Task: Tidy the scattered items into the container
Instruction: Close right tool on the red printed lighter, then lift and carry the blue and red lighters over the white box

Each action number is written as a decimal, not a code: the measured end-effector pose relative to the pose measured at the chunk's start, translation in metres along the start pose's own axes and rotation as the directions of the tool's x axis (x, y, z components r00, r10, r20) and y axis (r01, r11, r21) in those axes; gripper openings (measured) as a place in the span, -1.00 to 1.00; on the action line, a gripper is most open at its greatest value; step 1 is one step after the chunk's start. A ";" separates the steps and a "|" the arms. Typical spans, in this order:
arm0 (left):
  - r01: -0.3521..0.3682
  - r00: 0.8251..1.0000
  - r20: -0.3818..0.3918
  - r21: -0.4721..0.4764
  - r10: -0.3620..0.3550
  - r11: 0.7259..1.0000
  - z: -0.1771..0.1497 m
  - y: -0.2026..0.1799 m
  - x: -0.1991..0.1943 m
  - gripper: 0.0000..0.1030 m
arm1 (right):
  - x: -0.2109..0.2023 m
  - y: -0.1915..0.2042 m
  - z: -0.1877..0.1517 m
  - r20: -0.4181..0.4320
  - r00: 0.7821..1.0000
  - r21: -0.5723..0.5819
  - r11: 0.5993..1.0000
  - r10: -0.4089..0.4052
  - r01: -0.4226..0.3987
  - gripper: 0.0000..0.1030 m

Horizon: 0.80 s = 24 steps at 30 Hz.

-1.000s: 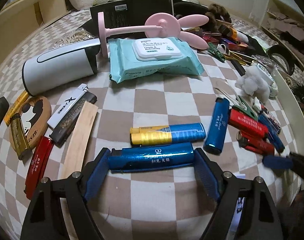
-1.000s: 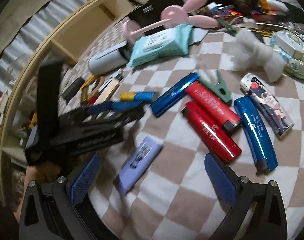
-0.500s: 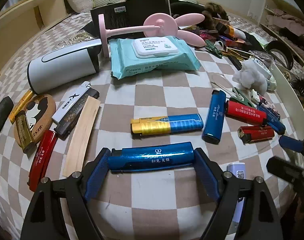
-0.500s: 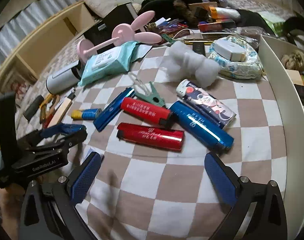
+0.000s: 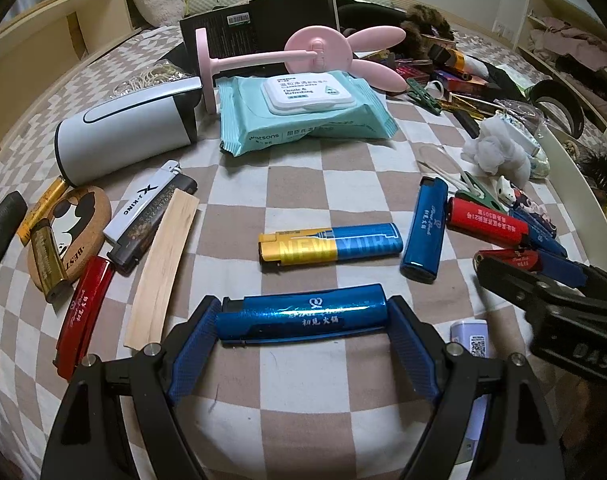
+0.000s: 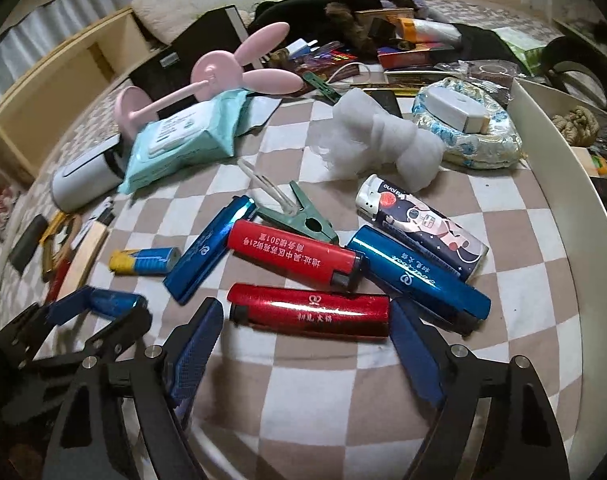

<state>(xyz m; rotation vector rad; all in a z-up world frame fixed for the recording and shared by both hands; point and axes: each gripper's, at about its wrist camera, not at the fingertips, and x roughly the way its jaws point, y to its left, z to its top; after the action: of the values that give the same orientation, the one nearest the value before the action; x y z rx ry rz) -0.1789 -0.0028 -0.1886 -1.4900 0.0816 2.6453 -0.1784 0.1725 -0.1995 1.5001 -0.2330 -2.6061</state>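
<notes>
My left gripper (image 5: 301,320) is shut on a glossy blue lighter (image 5: 303,317), held end to end just above the checked cloth. It also shows in the right wrist view (image 6: 111,305). My right gripper (image 6: 307,320) is open, its pads on either side of a dark red lighter (image 6: 309,315) that lies on the cloth. Its black body shows in the left wrist view (image 5: 563,312). Around it lie a bright red lighter (image 6: 293,258), two blue lighters (image 6: 209,250) (image 6: 417,280) and a printed lighter (image 6: 421,226). The white container (image 6: 559,184) stands at the right.
A yellow-blue lighter (image 5: 329,245), a wooden slat (image 5: 161,266), a wipes pack (image 5: 303,110), a white cylinder (image 5: 123,134), a pink rabbit fan (image 5: 303,52), a green clip (image 6: 303,218), cotton wadding (image 6: 379,140) and a lilac lighter (image 5: 473,338) lie about.
My right gripper has moved forward and down until its open pads flank the dark red lighter. My left gripper keeps its hold on the blue lighter, nearly still.
</notes>
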 end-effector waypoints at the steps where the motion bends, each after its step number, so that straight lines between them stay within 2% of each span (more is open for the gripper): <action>1: -0.001 1.000 0.000 -0.001 0.001 1.000 0.000 -0.001 0.000 0.62 | 0.002 0.002 0.000 0.003 1.000 -0.001 1.000 -0.020 0.020 0.64; 5: -0.003 1.000 0.001 0.004 0.003 1.000 0.001 -0.001 0.000 0.62 | 0.004 0.012 -0.004 0.027 0.996 -0.049 0.995 -0.084 0.086 0.62; 14: -0.021 1.000 0.012 0.002 0.021 1.000 -0.001 -0.003 -0.002 0.63 | -0.004 0.008 -0.011 0.030 0.998 -0.090 0.994 -0.052 0.055 0.61; 18: -0.063 0.998 0.012 -0.006 0.063 0.998 -0.003 -0.004 0.000 0.84 | -0.009 0.007 -0.016 0.025 0.999 -0.096 0.994 -0.040 0.043 0.61; 24: -0.082 0.996 0.017 -0.020 0.082 0.996 -0.004 -0.004 0.002 0.86 | -0.016 0.002 -0.022 0.016 1.000 -0.081 0.997 -0.018 0.019 0.61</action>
<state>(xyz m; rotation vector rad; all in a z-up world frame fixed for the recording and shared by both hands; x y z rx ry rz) -0.1766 0.0008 -0.1926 -1.5001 0.1184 2.7307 -0.1511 0.1722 -0.1965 1.4638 -0.1141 -2.6084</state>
